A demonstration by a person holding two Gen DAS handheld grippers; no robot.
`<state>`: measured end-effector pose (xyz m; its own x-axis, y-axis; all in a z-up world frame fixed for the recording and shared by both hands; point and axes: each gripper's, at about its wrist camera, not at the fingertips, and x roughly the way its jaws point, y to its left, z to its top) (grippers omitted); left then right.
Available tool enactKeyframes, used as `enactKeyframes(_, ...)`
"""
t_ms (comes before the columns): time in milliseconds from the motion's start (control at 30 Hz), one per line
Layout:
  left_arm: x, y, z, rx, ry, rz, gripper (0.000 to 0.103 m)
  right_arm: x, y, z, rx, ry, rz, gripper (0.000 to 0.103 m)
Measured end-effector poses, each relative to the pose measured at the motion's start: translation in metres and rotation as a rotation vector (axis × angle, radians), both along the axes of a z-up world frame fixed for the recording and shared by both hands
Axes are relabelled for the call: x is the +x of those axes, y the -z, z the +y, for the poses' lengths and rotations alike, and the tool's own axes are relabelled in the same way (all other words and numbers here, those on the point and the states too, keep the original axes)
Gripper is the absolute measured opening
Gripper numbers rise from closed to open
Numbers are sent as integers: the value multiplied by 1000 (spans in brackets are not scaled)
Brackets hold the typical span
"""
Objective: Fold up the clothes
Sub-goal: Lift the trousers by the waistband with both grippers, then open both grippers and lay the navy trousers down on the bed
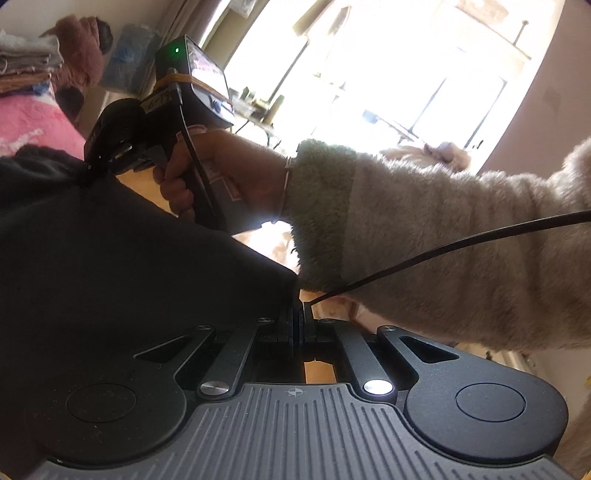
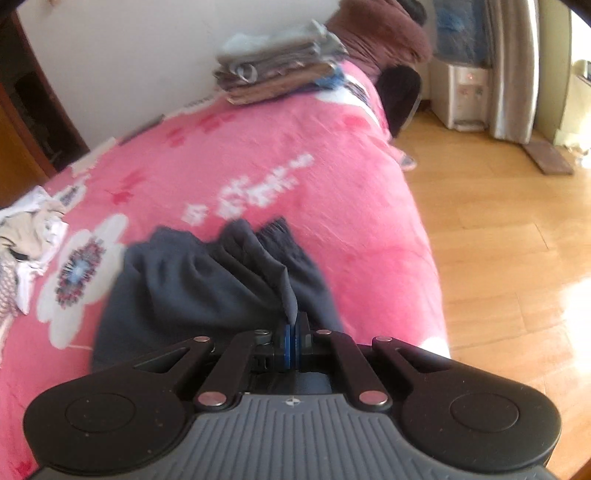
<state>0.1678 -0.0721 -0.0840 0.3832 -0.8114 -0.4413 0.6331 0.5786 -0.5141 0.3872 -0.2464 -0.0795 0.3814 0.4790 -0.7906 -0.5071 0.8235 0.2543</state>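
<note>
A dark grey garment (image 2: 207,280) with a ribbed cuff lies bunched on the pink bedspread (image 2: 258,158). My right gripper (image 2: 293,325) is shut, its blue pads pinching a raised fold of the cloth. In the left wrist view the same dark garment (image 1: 110,258) hangs as a taut sheet across the left half. My left gripper (image 1: 299,317) is shut on its near corner. The right gripper (image 1: 91,168), held by a hand in a fuzzy sleeve (image 1: 406,221), grips the far corner, so the cloth stretches between the two.
A stack of folded clothes (image 2: 277,74) sits at the bed's far end, with a brown plush heap (image 2: 380,33) behind it. A loose pile of light clothes (image 2: 26,236) lies at the left edge. Wooden floor (image 2: 498,240) runs along the bed's right side. A black cable (image 1: 461,243) crosses the sleeve.
</note>
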Motion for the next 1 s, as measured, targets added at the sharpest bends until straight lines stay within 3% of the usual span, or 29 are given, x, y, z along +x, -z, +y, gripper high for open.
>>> enactKeyframes(200,14,1,-6,15,5,6,0,-1,3,-10,35,7,-7,1)
enactKeyframes(367,22,10,-12,78,-3,-1,1,1,23,-8,-39,-29,24,4)
enactKeyframes(433,23,14,-13,103,-11,-13,1,0,22,-14,-22,-23,32,10)
enactKeyframes(500,22,17,-14,114,-12,-20,1,-7,13,-29,-1,0,29,29)
enactKeyframes(667,20,21,-26,182,23,-30,4,-53,-29,-103,67,69,-38,37)
enactKeyframes(733,21,23,-31,216,42,1,33,-84,-48,-143,80,93,-62,39)
enactKeyframes(800,20,23,-31,220,44,23,48,-115,-65,-183,88,136,-79,43)
enactKeyframes(933,11,12,-30,212,46,-13,72,-177,-85,-254,123,273,-52,44)
enactKeyframes(1000,3,4,-28,210,46,-44,79,-202,-84,-271,153,319,-9,44)
